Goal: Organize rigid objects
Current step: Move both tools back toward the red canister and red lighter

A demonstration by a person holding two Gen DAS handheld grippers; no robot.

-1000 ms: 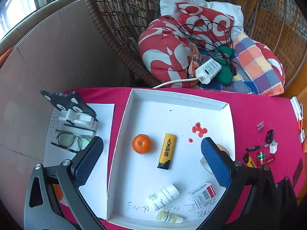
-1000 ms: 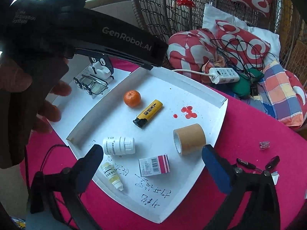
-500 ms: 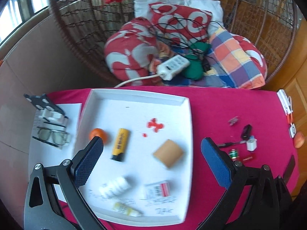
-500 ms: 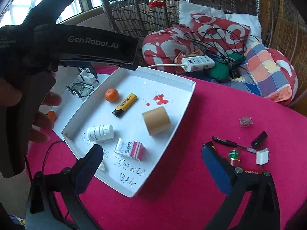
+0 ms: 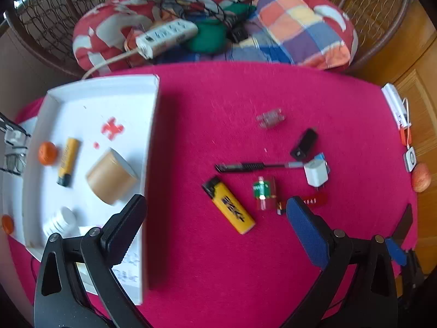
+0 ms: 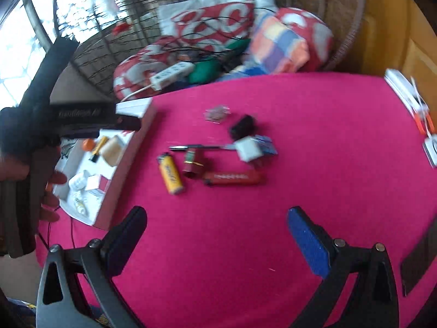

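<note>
A white tray [image 5: 153,125] sits on the left of the magenta table, holding an orange [image 5: 47,153], a yellow lighter [image 5: 67,164], a brown tape roll [image 5: 110,176] and a white bottle [image 5: 61,220]. On the cloth to its right lie a second yellow lighter [image 5: 229,208], a black pen [image 5: 245,167], a white charger [image 5: 316,173], a small red-green box [image 5: 263,191] and a black clip [image 5: 304,143]. My left gripper [image 5: 215,213] hangs open above this lighter. My right gripper [image 6: 217,224] is open too, nearer than the cluster [image 6: 170,173], holding nothing.
A wicker chair with cushions and a white power strip [image 5: 166,37] stands behind the table. Glasses [image 5: 12,158] lie left of the tray. A peach-coloured fruit [image 5: 420,177] and small devices sit at the right edge. A hand [image 6: 49,188] holds the left gripper.
Both views have swung right, from the tray to the loose items on the cloth. The tray now sits at the left edge of each view. Both grippers stayed open.
</note>
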